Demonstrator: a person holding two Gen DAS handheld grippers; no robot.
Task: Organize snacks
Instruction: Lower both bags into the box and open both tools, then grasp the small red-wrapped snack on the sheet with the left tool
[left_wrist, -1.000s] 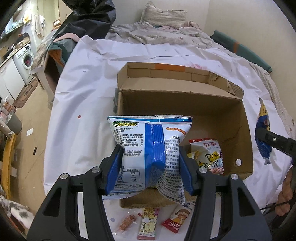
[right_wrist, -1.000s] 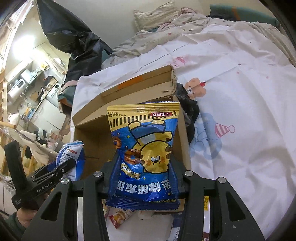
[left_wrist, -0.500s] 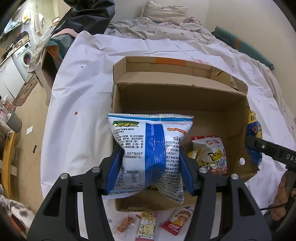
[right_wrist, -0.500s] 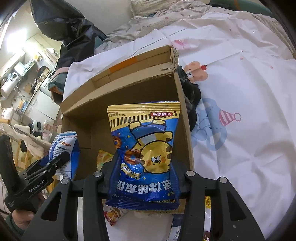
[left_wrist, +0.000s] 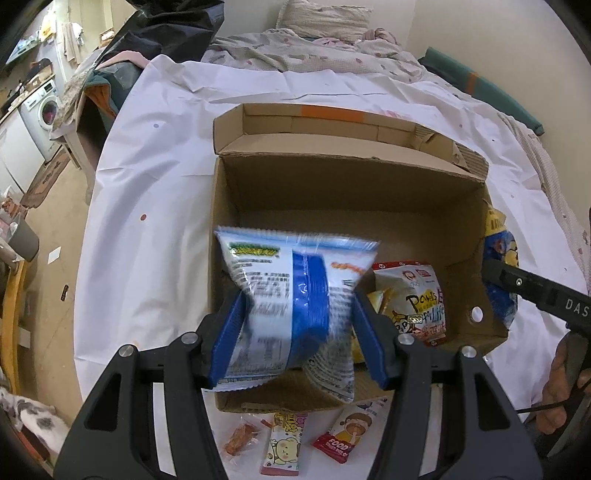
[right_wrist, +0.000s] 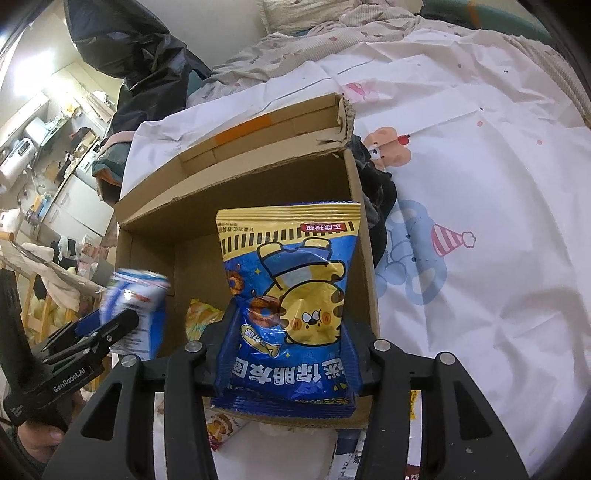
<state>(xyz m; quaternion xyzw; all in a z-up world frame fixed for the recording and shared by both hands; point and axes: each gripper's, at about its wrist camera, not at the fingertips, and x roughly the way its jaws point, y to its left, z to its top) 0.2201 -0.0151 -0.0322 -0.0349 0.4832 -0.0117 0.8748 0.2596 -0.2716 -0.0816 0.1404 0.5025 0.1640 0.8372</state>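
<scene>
An open cardboard box (left_wrist: 351, 192) stands on a white sheet. My left gripper (left_wrist: 299, 332) is shut on a blue and white snack bag (left_wrist: 291, 291), which hangs blurred and tilted over the box's near left corner. My right gripper (right_wrist: 291, 339) has a blue and yellow tiger bag (right_wrist: 291, 280) between its pads, upright over the right side of the box (right_wrist: 258, 192). Its jaws are opening, with the pads still against the bag. A white and yellow bag (left_wrist: 413, 295) lies inside the box. The left gripper (right_wrist: 107, 325) also shows in the right wrist view.
Three small snack packets (left_wrist: 282, 443) lie on the sheet in front of the box. A dark cloth (right_wrist: 376, 199) sits against the box's right wall. Bedding and a pillow (left_wrist: 325, 22) lie beyond it. The floor and a washing machine (left_wrist: 40, 110) are at the left.
Both grippers have come closer over the box with their bags. The blue and white bag has tipped sideways and blurred. The tiger bag now hangs over the box's inside.
</scene>
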